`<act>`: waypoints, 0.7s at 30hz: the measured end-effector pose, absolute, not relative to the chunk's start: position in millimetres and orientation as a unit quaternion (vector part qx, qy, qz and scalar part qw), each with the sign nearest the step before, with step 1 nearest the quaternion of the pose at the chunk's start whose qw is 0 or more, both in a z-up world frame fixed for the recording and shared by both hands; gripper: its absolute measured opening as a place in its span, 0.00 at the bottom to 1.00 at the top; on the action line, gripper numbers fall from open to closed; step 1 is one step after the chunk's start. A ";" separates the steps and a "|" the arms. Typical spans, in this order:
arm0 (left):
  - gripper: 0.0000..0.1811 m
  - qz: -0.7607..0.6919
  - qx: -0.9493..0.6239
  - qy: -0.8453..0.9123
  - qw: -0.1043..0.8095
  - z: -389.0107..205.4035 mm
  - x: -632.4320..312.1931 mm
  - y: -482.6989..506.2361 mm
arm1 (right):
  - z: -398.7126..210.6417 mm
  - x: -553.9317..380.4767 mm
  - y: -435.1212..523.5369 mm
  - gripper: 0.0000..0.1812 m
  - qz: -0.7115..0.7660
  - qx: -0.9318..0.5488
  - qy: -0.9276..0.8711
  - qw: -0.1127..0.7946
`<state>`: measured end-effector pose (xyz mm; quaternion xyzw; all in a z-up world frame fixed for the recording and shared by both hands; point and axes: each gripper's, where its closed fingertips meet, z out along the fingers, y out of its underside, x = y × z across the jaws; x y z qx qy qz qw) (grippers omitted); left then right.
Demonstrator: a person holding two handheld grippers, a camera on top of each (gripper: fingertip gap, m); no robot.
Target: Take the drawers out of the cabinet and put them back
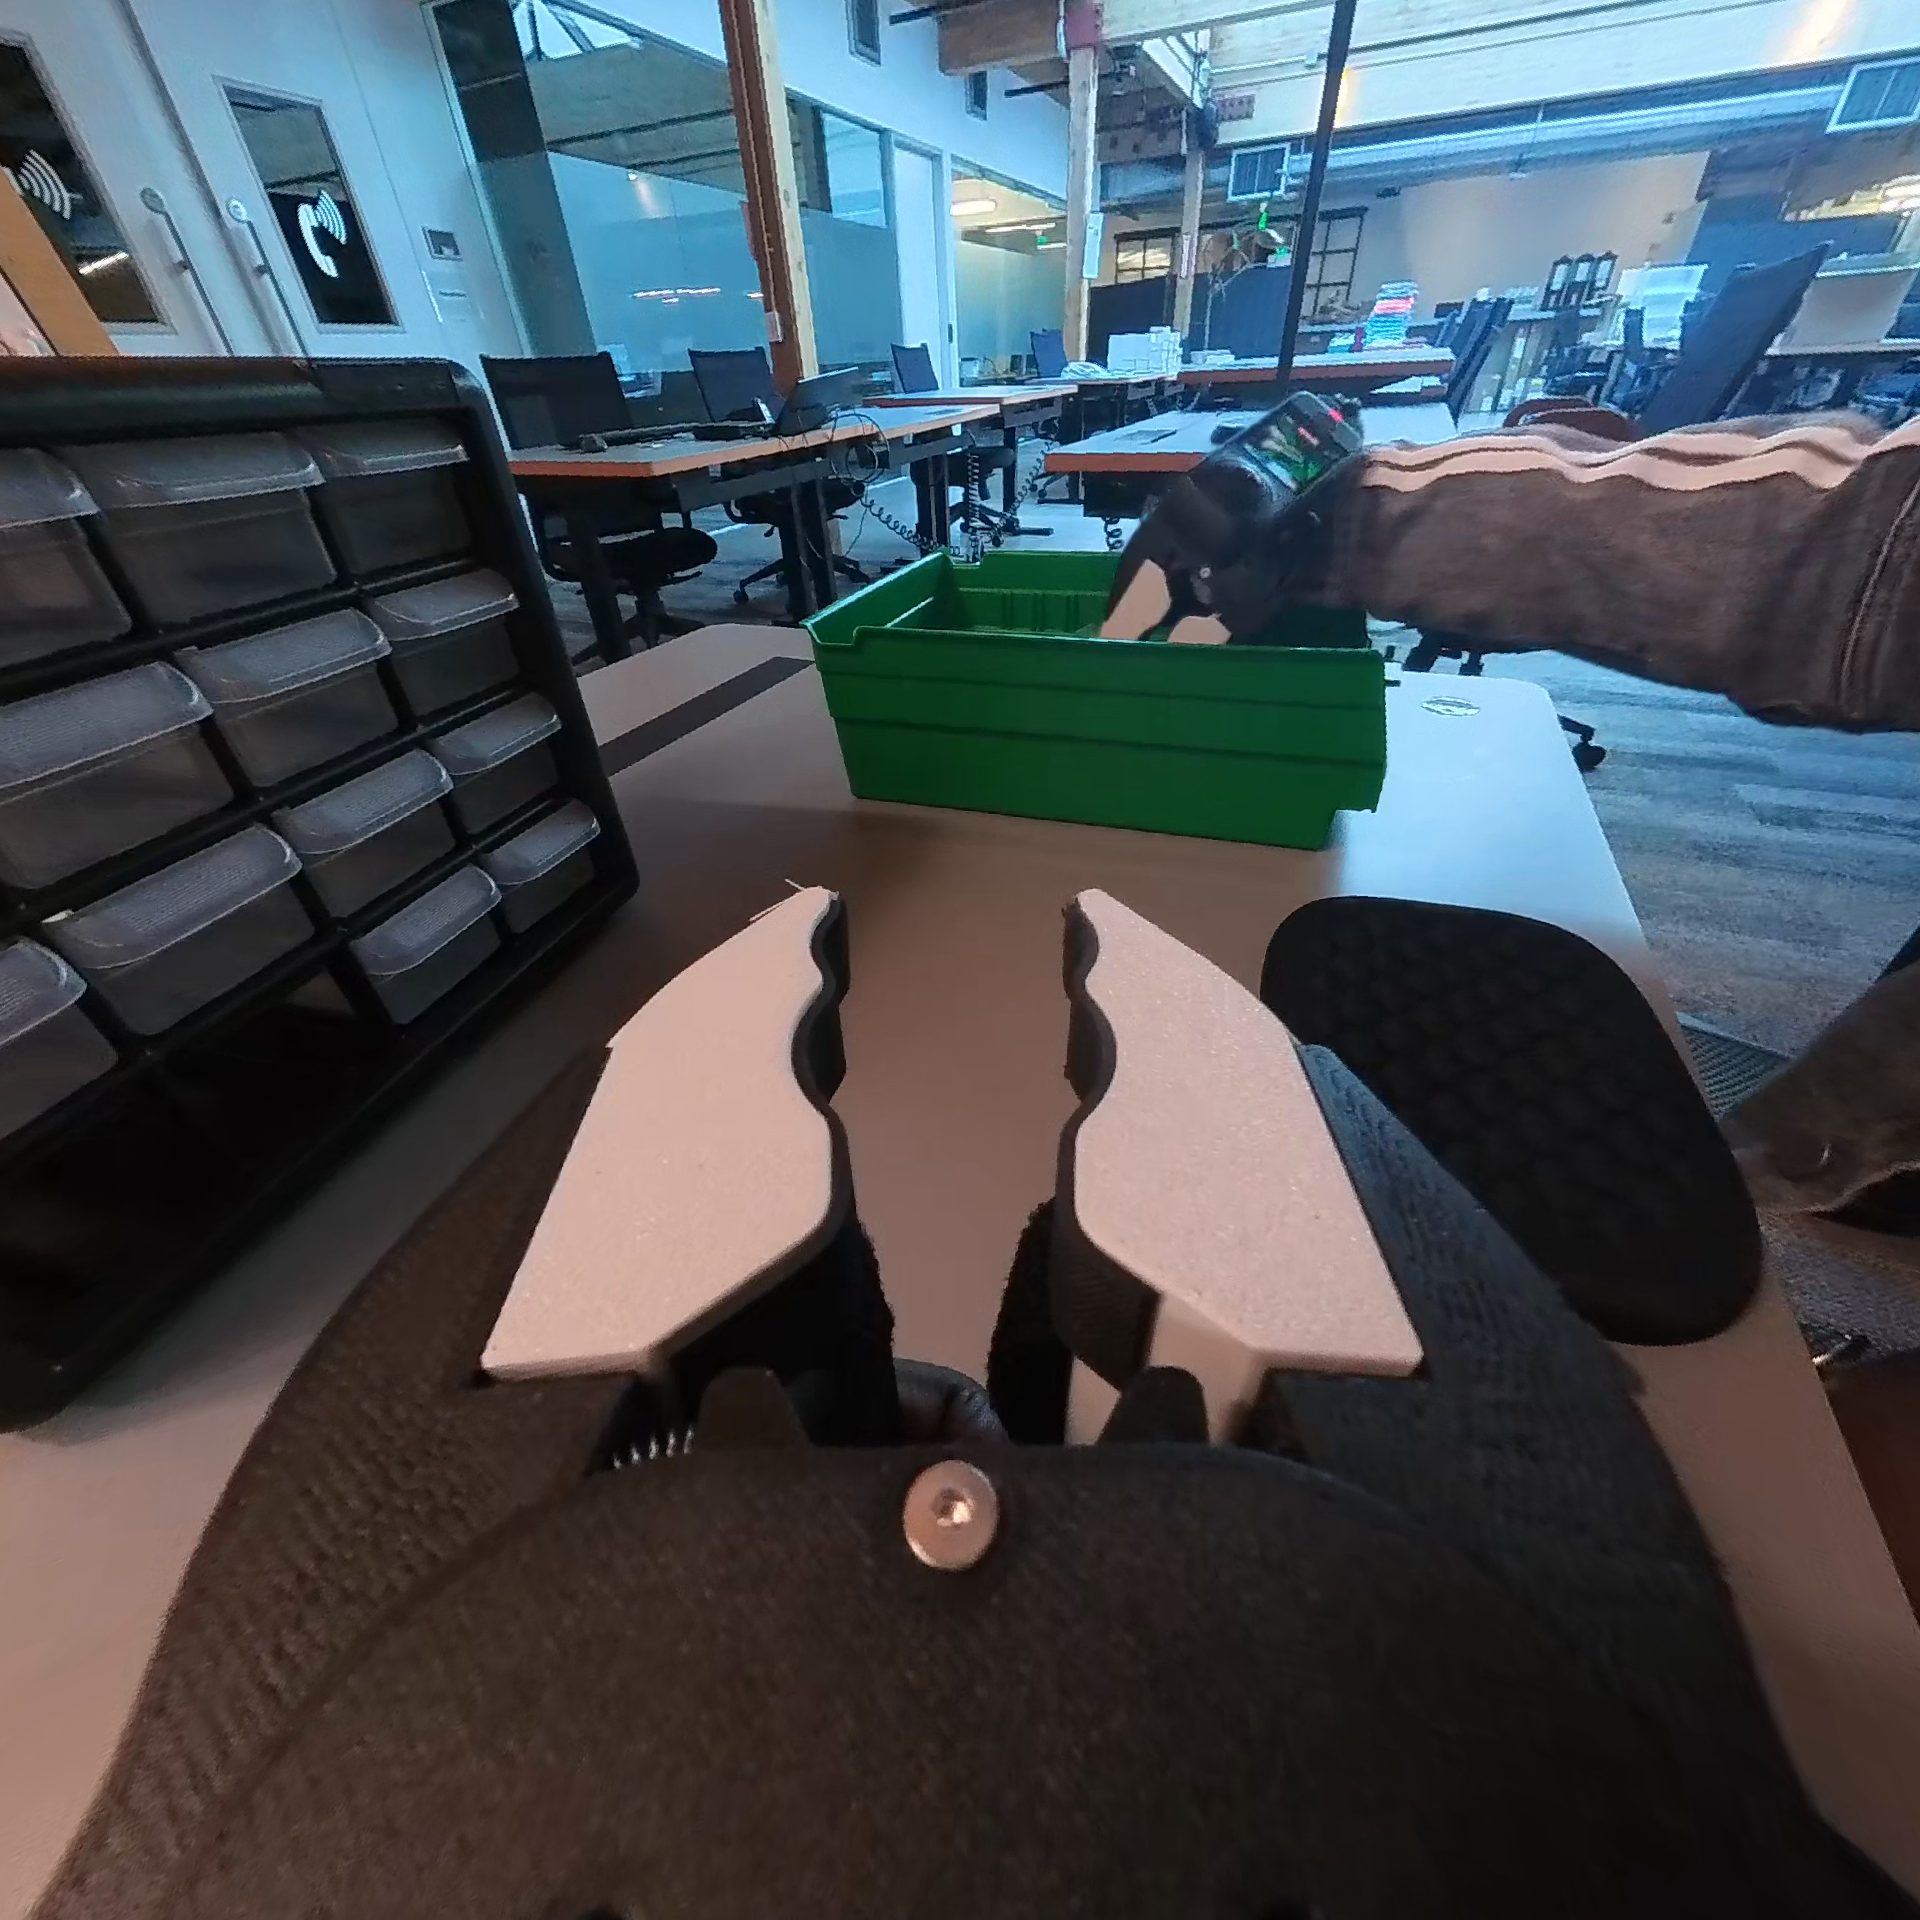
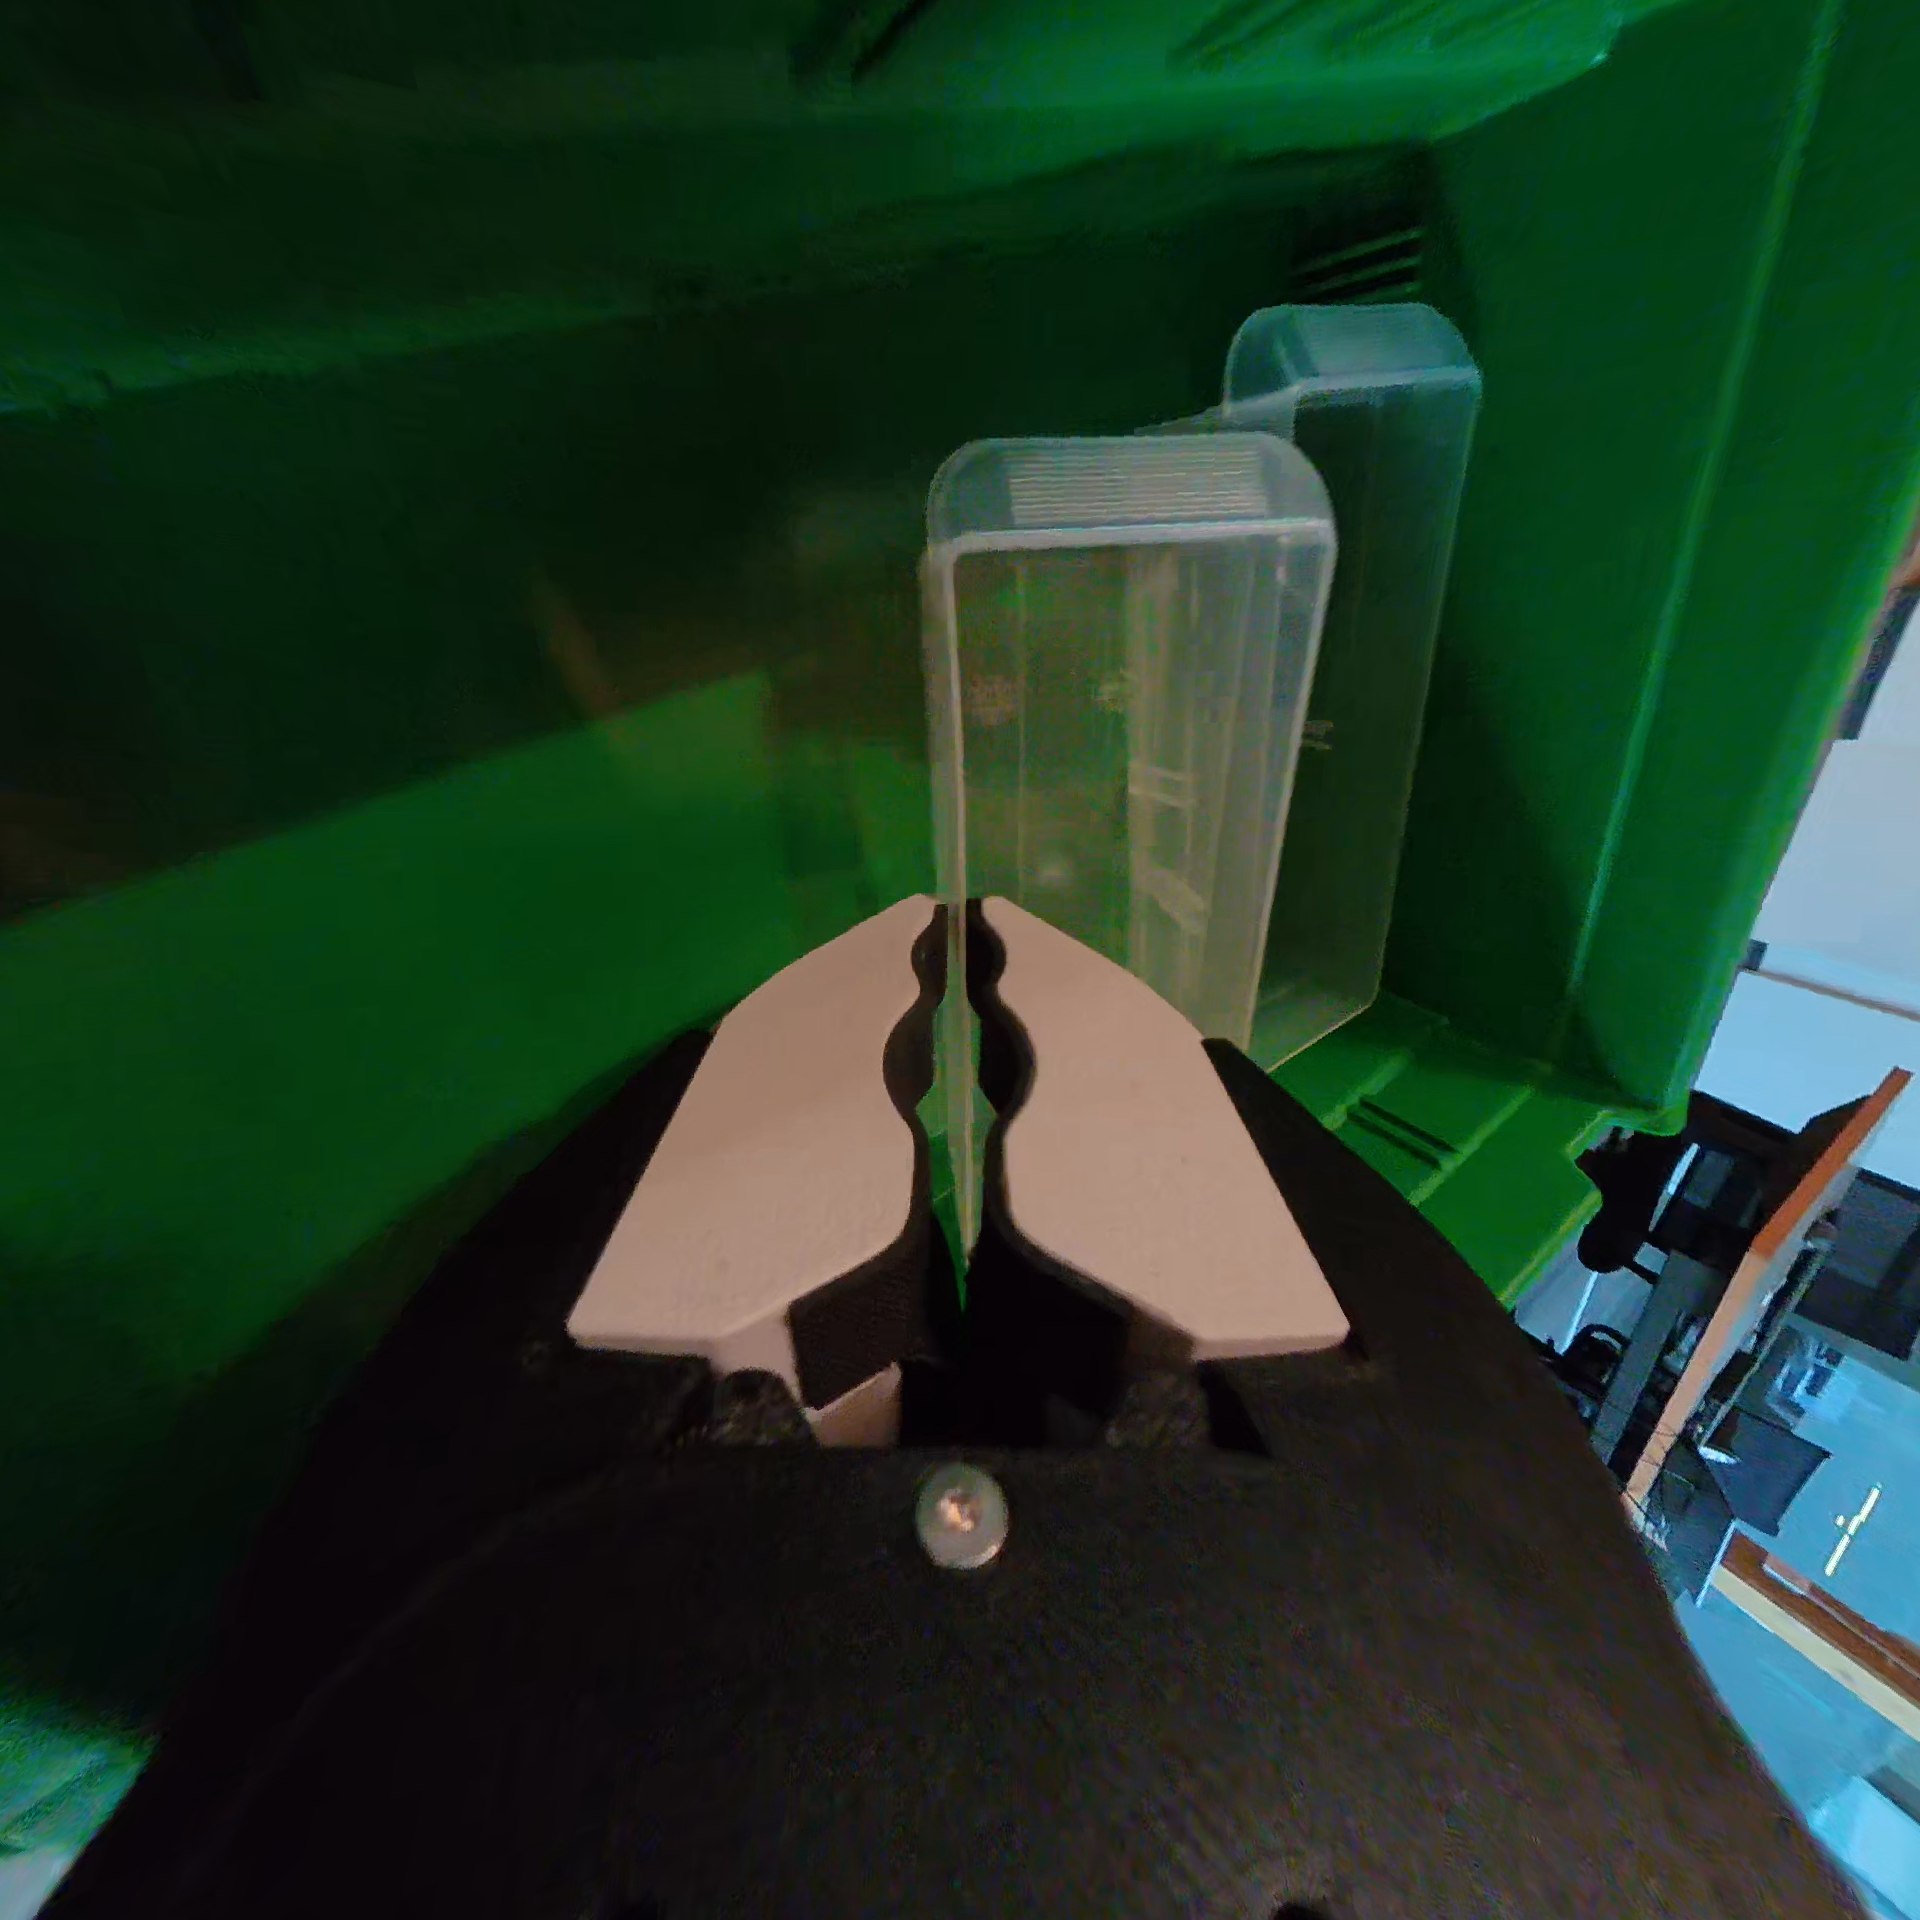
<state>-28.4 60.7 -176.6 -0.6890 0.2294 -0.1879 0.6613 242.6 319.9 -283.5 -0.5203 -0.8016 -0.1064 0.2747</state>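
A black cabinet [image 1: 540, 665] with several clear drawers stands on the table at the left; its lower slots look empty and dark. My left gripper [image 1: 951, 914] is open and empty, hovering over the table to the right of the cabinet. My right gripper [image 2: 961, 914] is inside the green bin [image 2: 520, 831], shut on the thin wall of a clear drawer [image 2: 1122, 675]. A second clear drawer [image 2: 1371, 582] lies just behind it against the bin wall. In the left wrist view the right gripper [image 1: 1164, 618] reaches down into the bin [image 1: 1091, 727].
The grey table [image 1: 1039, 862] holds the cabinet and the bin. A black chair armrest [image 1: 1507, 1122] sits at the table's right edge. A person's sleeve [image 1: 1662, 561] stretches over the bin. Office desks and chairs stand beyond.
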 end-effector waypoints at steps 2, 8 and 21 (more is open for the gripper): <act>0.22 -0.186 -0.689 0.231 0.661 -177.2 -28.0 60.8 | -284.9 247.0 317.4 0.01 -0.111 -0.510 -0.808 0.272; 0.22 -0.184 -0.692 0.233 0.658 -179.0 -26.7 61.5 | -279.8 255.0 314.3 0.02 -0.121 -0.491 -0.820 0.269; 0.22 -0.184 -0.695 0.234 0.654 -181.7 -26.3 62.4 | -274.9 247.2 309.8 0.01 -0.165 -0.406 -0.859 0.266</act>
